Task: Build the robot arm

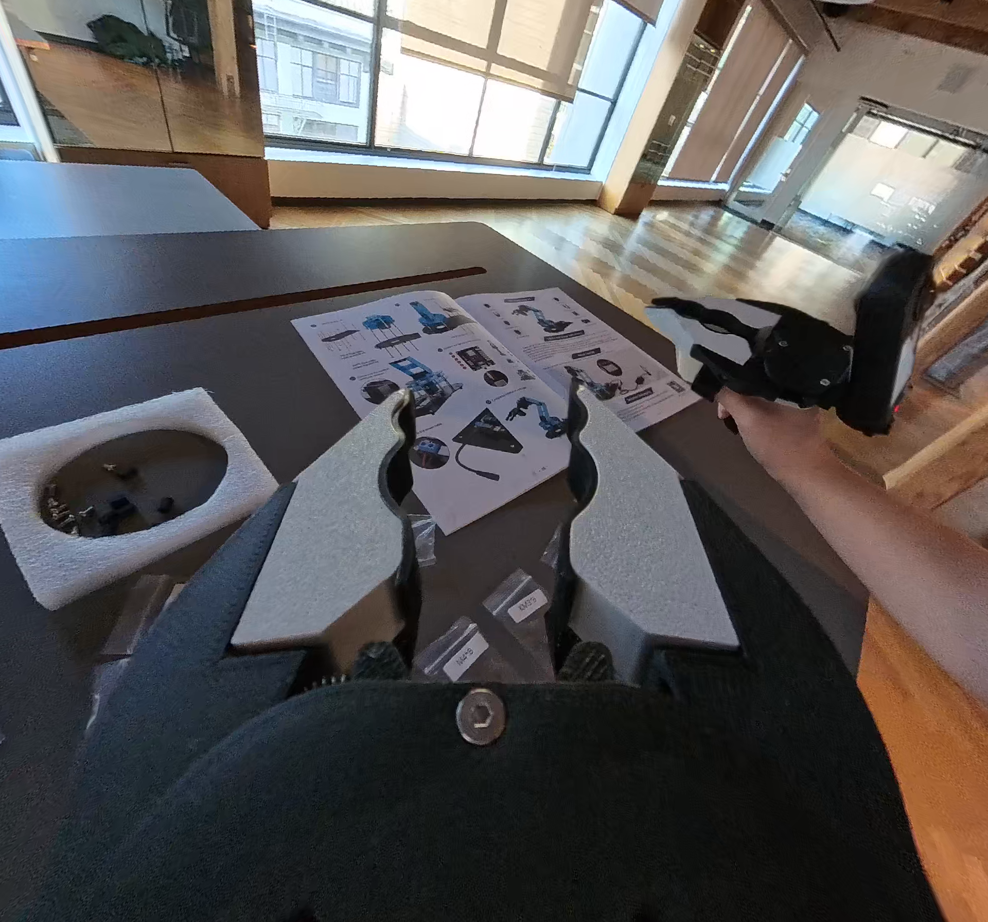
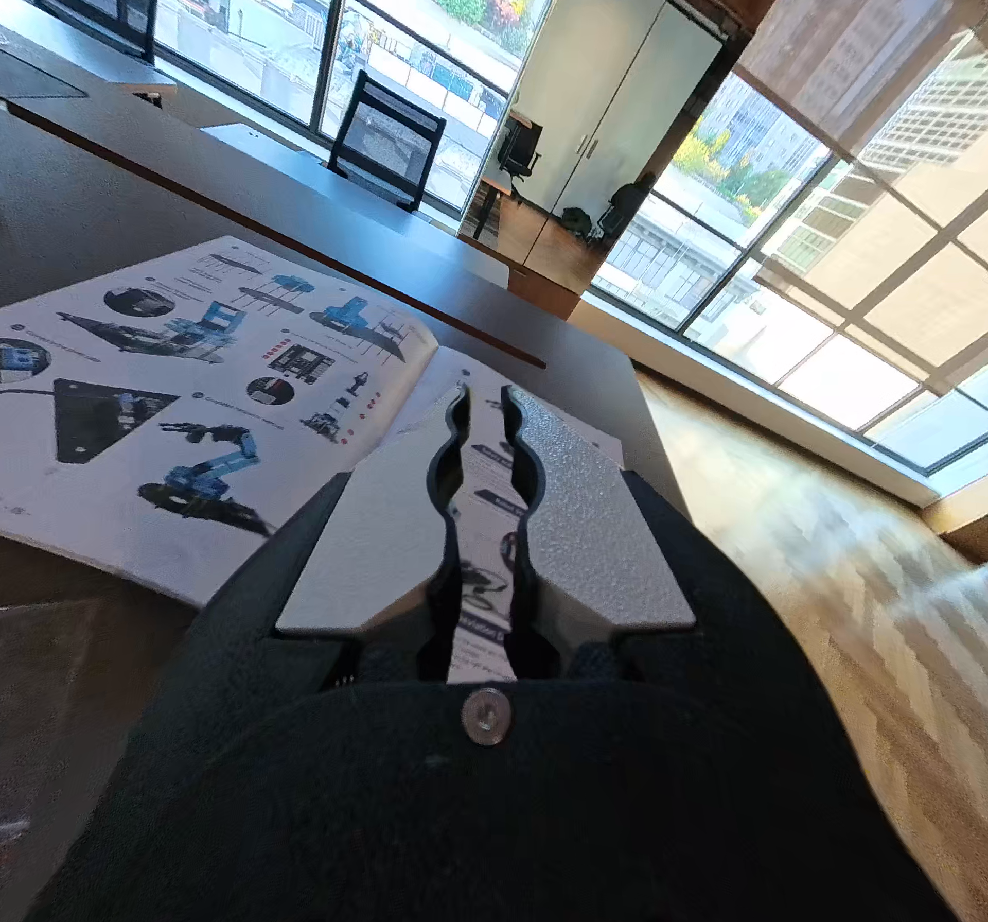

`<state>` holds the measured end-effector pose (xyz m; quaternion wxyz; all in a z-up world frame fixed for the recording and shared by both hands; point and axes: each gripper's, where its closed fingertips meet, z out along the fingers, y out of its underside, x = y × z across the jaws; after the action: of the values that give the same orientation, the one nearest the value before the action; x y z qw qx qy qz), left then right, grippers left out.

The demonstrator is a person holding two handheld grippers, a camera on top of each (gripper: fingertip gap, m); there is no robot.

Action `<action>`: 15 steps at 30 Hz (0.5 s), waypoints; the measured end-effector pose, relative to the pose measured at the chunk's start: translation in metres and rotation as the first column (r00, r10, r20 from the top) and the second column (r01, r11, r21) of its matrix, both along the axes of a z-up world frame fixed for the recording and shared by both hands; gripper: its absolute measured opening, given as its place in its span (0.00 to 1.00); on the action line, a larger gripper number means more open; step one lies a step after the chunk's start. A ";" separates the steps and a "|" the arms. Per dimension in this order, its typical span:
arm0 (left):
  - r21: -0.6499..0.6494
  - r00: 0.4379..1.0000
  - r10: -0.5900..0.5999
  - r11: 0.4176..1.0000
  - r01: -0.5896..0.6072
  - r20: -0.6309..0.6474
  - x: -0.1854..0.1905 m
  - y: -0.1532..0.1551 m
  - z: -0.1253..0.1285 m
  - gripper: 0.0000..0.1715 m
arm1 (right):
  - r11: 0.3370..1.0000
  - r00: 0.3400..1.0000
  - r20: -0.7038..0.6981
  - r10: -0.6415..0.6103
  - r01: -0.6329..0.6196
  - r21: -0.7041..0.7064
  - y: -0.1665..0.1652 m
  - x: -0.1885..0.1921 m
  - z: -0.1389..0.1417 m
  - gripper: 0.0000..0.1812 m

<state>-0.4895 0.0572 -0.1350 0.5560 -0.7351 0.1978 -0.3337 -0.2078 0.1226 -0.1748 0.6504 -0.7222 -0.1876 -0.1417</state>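
Dark desk (image 1: 160,276) with a long cable slot, set in a windowed room with wood flooring. Nearest, small clear bags (image 1: 513,602) of hardware lie on the desk beneath the left gripper (image 1: 489,404), whose fingers stand wide apart, holding nothing, tips over the near edge of an open instruction booklet (image 1: 481,388). To its left, a white foam block (image 1: 69,564) with an oval well holds loose screws. The booklet lies flat, its spine running away from the viewer toward the slot. At the desk's right edge, a bare forearm holds the right gripper (image 1: 668,318) level, pointing left over the booklet's right page; in its own view (image 2: 485,396) the fingers are narrowly parted, gripping nothing. Beyond the right edge, open floor (image 1: 695,254) extends to the windows.
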 end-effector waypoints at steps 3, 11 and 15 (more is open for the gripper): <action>0.008 0.996 -0.083 0.997 0.082 0.016 -0.003 -0.009 0.001 0.33 | 0.999 0.999 -0.017 -0.047 0.047 -0.004 -0.018 -0.008 0.000 0.05; -0.046 0.984 -0.171 0.984 0.173 0.040 -0.030 -0.017 -0.020 0.33 | 0.993 0.992 -0.060 -0.114 0.113 -0.017 -0.044 -0.029 -0.010 0.04; -0.087 0.979 -0.175 0.979 0.184 0.105 -0.036 -0.004 -0.016 0.31 | 0.994 0.994 -0.028 -0.107 0.106 -0.019 -0.045 -0.027 -0.010 0.09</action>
<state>-0.5259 0.0536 -0.1511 0.4965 -0.7231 0.2199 -0.4270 -0.2346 0.0771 -0.1852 0.6383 -0.7389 -0.1406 -0.1640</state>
